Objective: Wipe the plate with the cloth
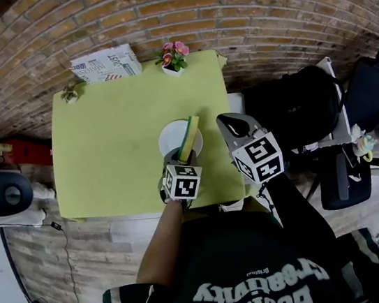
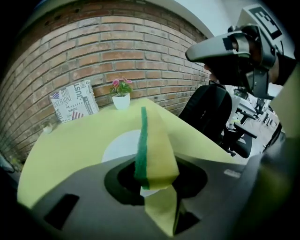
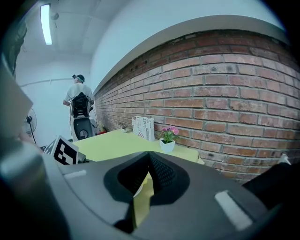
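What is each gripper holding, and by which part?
The left gripper grips the yellow-green sponge by its near end. The right gripper holds nothing, its fingers closed.

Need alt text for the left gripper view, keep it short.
The left gripper clamps a yellow sponge with a green scrub side, held on edge over a white plate on a yellow-green table. Behind stand a flower pot and a printed box against a brick wall; the right gripper hangs at upper right.
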Motion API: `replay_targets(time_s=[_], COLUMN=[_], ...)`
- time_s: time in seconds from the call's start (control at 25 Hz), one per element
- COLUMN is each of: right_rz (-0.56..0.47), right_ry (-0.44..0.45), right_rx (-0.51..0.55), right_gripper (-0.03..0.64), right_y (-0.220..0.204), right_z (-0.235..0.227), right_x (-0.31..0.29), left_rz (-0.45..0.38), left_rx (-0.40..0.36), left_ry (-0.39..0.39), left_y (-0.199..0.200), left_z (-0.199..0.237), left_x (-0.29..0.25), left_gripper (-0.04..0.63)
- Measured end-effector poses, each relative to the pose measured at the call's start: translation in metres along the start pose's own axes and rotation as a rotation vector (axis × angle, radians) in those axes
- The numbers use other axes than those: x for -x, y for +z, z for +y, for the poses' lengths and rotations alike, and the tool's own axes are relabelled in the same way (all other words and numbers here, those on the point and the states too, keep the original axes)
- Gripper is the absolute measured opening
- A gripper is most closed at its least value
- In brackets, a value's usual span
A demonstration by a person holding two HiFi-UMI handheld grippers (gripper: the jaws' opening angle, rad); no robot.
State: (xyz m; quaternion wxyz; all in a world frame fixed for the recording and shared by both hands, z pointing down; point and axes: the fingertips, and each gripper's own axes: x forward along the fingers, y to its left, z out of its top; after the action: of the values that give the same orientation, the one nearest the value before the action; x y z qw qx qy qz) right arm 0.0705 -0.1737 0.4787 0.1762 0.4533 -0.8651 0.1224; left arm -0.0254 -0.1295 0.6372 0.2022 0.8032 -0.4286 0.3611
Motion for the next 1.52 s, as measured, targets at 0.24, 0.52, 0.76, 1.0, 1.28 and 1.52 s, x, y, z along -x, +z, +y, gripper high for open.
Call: replay_targets(time_s=[0.24,0.52,0.76,1.0,1.28,1.52], right_rz=[0.006,0.002,-0.006,-0.004,-0.011,-0.012], right_ry=[-0.002,0.016,0.038,0.055,0.06,0.047], right_rx=[0.002,0.009,0.014,0.019,0.021,0.016], right_gripper=[0.014,0.014,0.014,0.014,0.014,0.014], right_y=[-0.001,0.003,0.008,0.009,0.009,0.007], right_z=[-0.004,0.0,0.004,0.009,0.01,0.005], right_x=[-0.003,-0.011,-0.017,-0.021,-0.018,-0.011], left_rz=[0.007,0.017,0.03,0.036,0.024,-0.009], left_rx=[0.009,0.044,0.1,0.168,0.16,0.117], left_ry=[0.004,0.052,0.134,0.191,0.187,0.142], left_y=[-0.002,-0.009,-0.022,-0.034,-0.027,-0.008], left_z=[0.001,0.026,0.06,0.081,0.073,0.052], left_x=[-0.003,0.004,0.02,0.032,0.031,0.029], left_gripper=[0.129,0.129,0.129,0.129,0.129,0.129])
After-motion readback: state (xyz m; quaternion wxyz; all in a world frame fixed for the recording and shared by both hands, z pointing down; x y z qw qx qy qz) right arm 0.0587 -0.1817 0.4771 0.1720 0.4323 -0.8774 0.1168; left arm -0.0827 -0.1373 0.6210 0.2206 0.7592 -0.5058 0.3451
